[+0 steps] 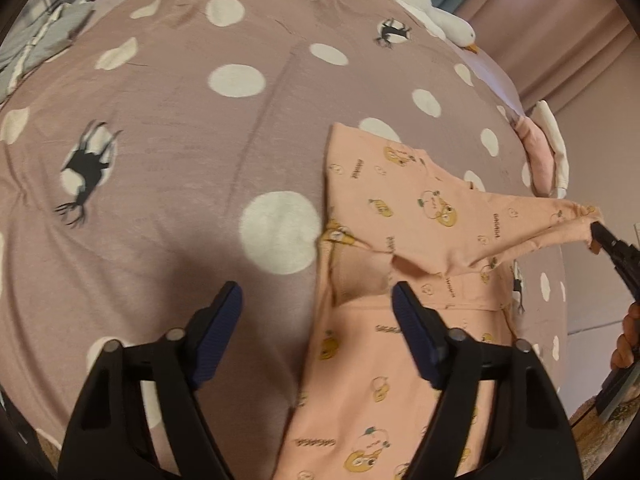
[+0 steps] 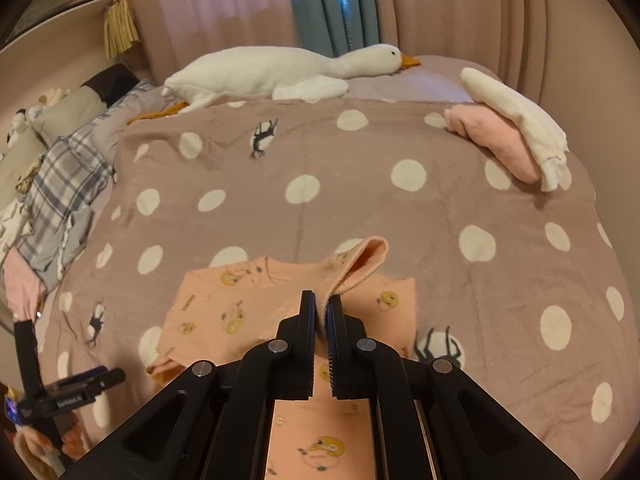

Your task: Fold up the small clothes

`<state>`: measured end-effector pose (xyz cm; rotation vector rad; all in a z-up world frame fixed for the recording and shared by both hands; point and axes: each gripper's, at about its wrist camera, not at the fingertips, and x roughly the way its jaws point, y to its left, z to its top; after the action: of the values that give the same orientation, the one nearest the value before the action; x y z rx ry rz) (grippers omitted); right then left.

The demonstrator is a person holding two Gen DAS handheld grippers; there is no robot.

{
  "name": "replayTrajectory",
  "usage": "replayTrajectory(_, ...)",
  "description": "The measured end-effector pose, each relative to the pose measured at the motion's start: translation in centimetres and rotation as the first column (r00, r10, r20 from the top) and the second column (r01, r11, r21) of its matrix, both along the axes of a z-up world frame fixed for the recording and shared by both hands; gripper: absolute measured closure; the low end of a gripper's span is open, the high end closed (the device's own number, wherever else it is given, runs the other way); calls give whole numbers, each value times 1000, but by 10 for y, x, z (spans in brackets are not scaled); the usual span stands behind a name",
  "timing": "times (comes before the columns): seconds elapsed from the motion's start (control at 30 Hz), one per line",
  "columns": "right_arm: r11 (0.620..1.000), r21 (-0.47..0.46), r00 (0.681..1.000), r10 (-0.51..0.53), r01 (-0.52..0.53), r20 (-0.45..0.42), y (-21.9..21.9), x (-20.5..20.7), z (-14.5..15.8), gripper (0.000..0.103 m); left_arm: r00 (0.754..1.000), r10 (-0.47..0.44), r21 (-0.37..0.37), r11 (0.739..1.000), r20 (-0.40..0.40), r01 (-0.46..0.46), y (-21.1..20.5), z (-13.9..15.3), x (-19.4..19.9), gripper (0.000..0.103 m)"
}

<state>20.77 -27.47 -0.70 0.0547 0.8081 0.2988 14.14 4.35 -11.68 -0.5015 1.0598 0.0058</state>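
Note:
A small peach garment with yellow cartoon prints (image 1: pixel 400 216) lies on the dotted mauve bedspread (image 1: pixel 180 128). My left gripper (image 1: pixel 316 308) is open and empty, hovering over the garment's left edge. My right gripper (image 2: pixel 322 308) is shut on the garment's sleeve cuff (image 2: pixel 360 264) and holds it lifted above the body of the garment (image 2: pixel 224 312). In the left wrist view the right gripper (image 1: pixel 600 236) shows at the far right, pulling the sleeve out taut.
A white plush goose (image 2: pixel 280 72) lies along the bed's far edge. Pink and white folded clothes (image 2: pixel 504 144) sit at the far right corner. Plaid bedding and pillows (image 2: pixel 60 176) lie on the left. Curtains (image 2: pixel 336 4) hang behind.

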Motion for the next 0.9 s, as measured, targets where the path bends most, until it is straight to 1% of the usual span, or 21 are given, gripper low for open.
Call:
replayTrajectory(0.07,1000,-2,1000,-2,2,-13,-5,1,-6,96,1000,-17,-13,1000,11,18,-4,-2,8,47)
replayTrajectory(0.1,1000,-4,1000,-2,2,-20,-8,1,-10,96,1000,-26,-17,1000,14,26,-7,-4,12,50)
replayTrajectory(0.13,1000,-4,1000,-5,4,-26,-10,1,-13,96,999,-37,-20,999,15,37,-10,-5,16,56)
replayTrajectory(0.17,1000,-4,999,-7,7,-32,-12,2,-16,96,998,-57,-23,998,13,57,-14,-9,22,58)
replayTrajectory(0.23,1000,-1,998,-15,15,-53,-18,3,-25,96,997,-79,6,997,-7,79,-22,-16,30,66)
replayTrajectory(0.3,1000,-2,997,-22,22,-72,-24,4,-33,96,995,-91,35,995,-32,92,-28,-25,37,67)
replayTrajectory(0.4,999,-4,995,-32,32,-97,-32,4,-46,96,995,-72,60,995,-62,76,-29,-39,45,68)
replayTrajectory(0.5,999,11,992,-44,46,-122,-41,4,-56,96,996,-52,99,993,-73,59,-28,-49,49,65)
replayTrajectory(0.77,998,19,984,-59,63,-168,-54,2,-78,96,999,-14,76,997,-53,18,-21,-54,52,65)
replayTrajectory(0.9,997,27,981,-63,69,-181,-58,2,-86,96,999,-14,70,997,-50,17,-19,-54,51,64)
